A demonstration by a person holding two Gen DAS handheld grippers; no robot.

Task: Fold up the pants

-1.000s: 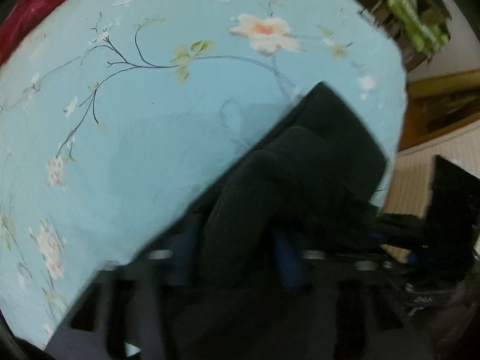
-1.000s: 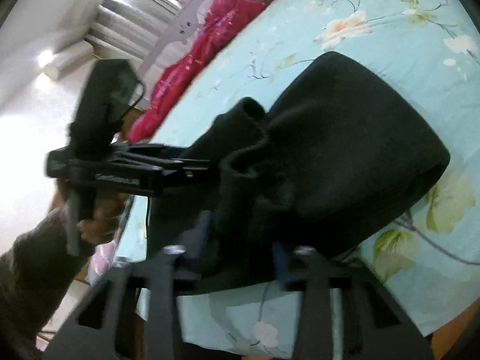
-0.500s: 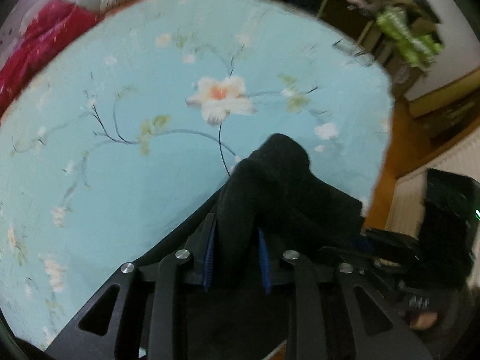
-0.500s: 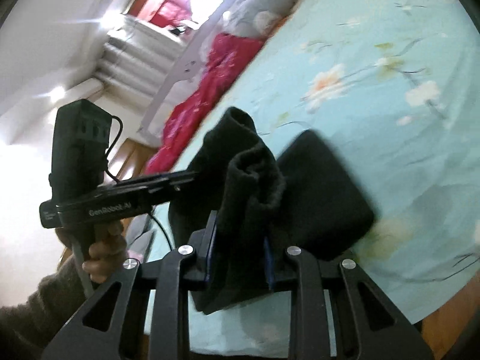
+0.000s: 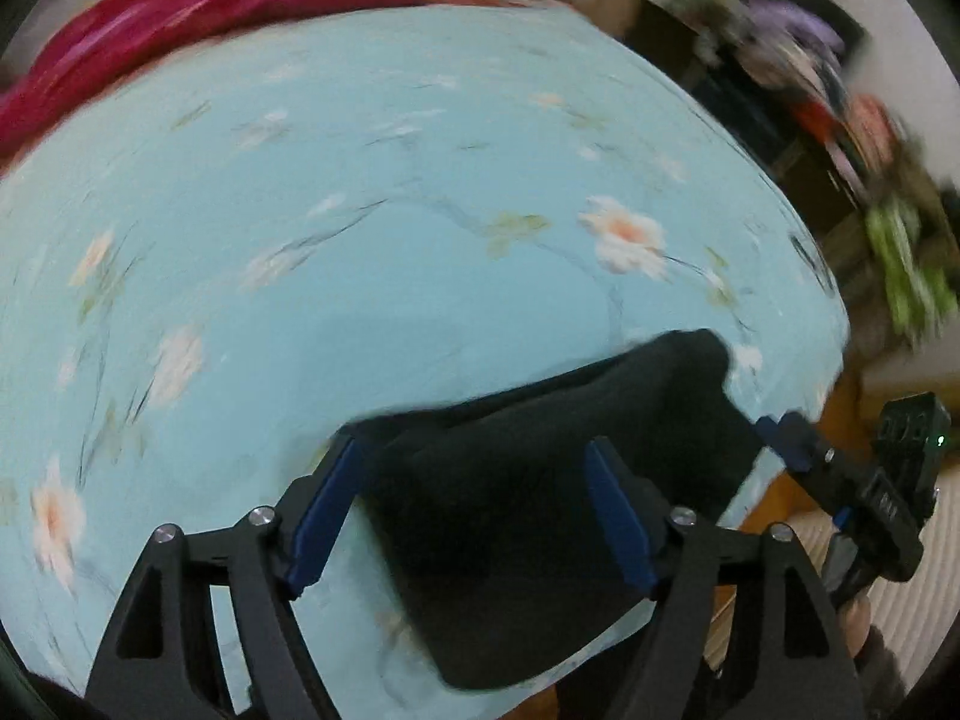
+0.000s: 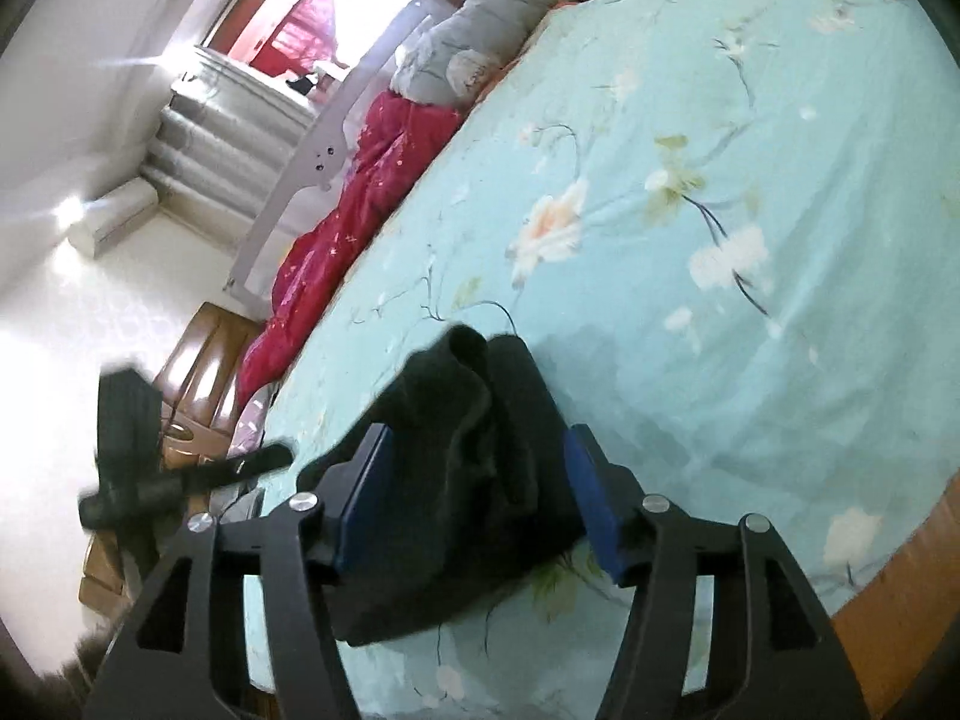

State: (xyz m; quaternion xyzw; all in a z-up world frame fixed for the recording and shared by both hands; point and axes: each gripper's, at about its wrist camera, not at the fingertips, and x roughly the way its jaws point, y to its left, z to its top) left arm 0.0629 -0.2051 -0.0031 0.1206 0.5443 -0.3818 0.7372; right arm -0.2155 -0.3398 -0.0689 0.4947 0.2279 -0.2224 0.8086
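The black pants (image 5: pixel 540 498) lie folded in a compact bundle on the light blue flowered bed sheet (image 5: pixel 360 240), near the bed's front edge. My left gripper (image 5: pixel 474 474) is open, its blue pads wide apart on either side of the bundle. My right gripper (image 6: pixel 477 480) is open too, jaws spread around the pants (image 6: pixel 468 468), which bunch up a little at the top. The right gripper also shows at the right of the left wrist view (image 5: pixel 840 480), and the left one as a blurred shape in the right wrist view (image 6: pixel 180 474).
A red quilt (image 6: pixel 336 240) and a grey pillow (image 6: pixel 474 42) lie along the far side of the bed. A wooden bed frame edge (image 6: pixel 900 588) runs below the sheet. Cluttered shelves (image 5: pixel 840 120) stand beyond the bed's corner. A wooden cabinet (image 6: pixel 204 360) stands beside the bed.
Both grippers were shut on the black pants and held them up; now both have opened, the pants lie on the sheet, and the grippers have drawn back a little.
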